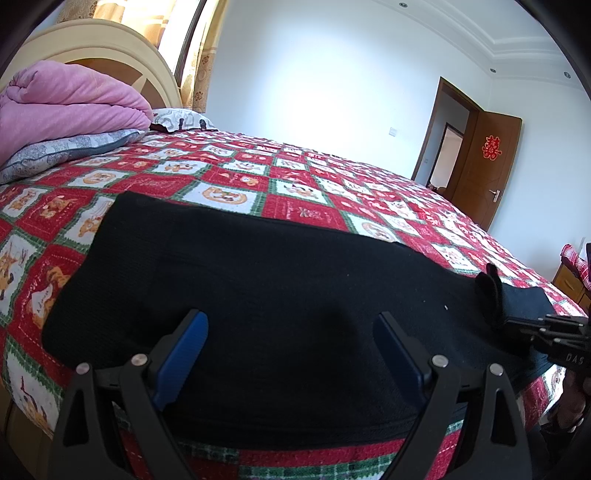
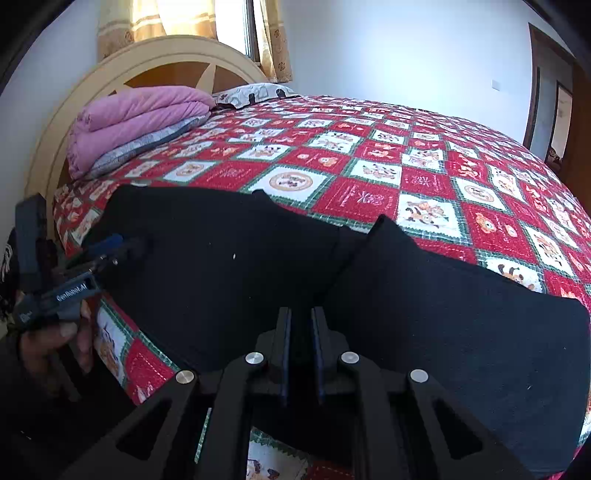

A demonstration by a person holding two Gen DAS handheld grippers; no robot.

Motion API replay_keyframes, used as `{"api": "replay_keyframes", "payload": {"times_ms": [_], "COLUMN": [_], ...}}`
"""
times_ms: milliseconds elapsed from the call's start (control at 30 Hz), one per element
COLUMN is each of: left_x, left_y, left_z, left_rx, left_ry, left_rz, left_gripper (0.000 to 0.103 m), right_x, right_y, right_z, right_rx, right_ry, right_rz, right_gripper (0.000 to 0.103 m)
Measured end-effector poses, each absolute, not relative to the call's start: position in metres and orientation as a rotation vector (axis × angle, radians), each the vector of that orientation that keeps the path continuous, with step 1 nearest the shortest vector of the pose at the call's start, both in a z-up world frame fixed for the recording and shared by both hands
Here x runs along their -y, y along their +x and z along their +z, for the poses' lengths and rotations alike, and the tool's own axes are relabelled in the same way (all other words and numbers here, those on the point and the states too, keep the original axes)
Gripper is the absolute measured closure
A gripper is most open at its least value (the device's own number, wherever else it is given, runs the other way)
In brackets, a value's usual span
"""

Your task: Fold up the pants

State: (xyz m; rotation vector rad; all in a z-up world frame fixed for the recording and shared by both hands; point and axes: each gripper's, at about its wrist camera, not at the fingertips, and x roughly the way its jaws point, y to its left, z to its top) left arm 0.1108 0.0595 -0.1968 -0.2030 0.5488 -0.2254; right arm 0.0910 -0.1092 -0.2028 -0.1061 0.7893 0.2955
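Two grippers over black pants (image 1: 258,295) spread along the bed's (image 1: 314,192) near edge — left gripper (image 1: 291,325) gaping wide, nothing between; right gripper (image 2: 301,325) clamped on lifted pants fold.

The pants (image 1: 258,280) lie spread across the near edge of the bed (image 1: 332,177), on top of the quilt (image 2: 424,155). My left gripper (image 1: 291,343) sits over their near edge, jaws wide apart. My right gripper (image 2: 301,332) is to its right, jaws nearly together on a raised fold of the pants. At the head of the bed, off to the left, a folded blanket (image 2: 140,114) rests on a pillow (image 2: 147,147) against the headboard (image 2: 110,70); a second pillow (image 2: 255,92) lies just right of it. Behind the headboard hang curtains (image 2: 122,26). Beyond the far side of the bed, to the right, a door (image 1: 487,166) stands open.
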Motion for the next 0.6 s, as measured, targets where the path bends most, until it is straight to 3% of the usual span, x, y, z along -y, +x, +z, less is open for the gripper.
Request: {"api": "replay_keyframes", "payload": {"times_ms": [333, 600], "left_x": [-0.059, -0.06], "left_y": [0.11, 0.111], "left_z": [-0.197, -0.197], "left_rx": [-0.548, -0.546], "left_ry": [-0.204, -0.214], "left_rz": [-0.227, -0.238], "left_gripper": [0.009, 0.008], "right_x": [0.077, 0.117], "right_y": [0.091, 0.086], "right_z": [-0.22, -0.192], "right_rx": [-0.803, -0.74], "right_ry": [-0.203, -0.1], "right_rz": [0.312, 0.244], "right_gripper": [0.093, 0.091]}}
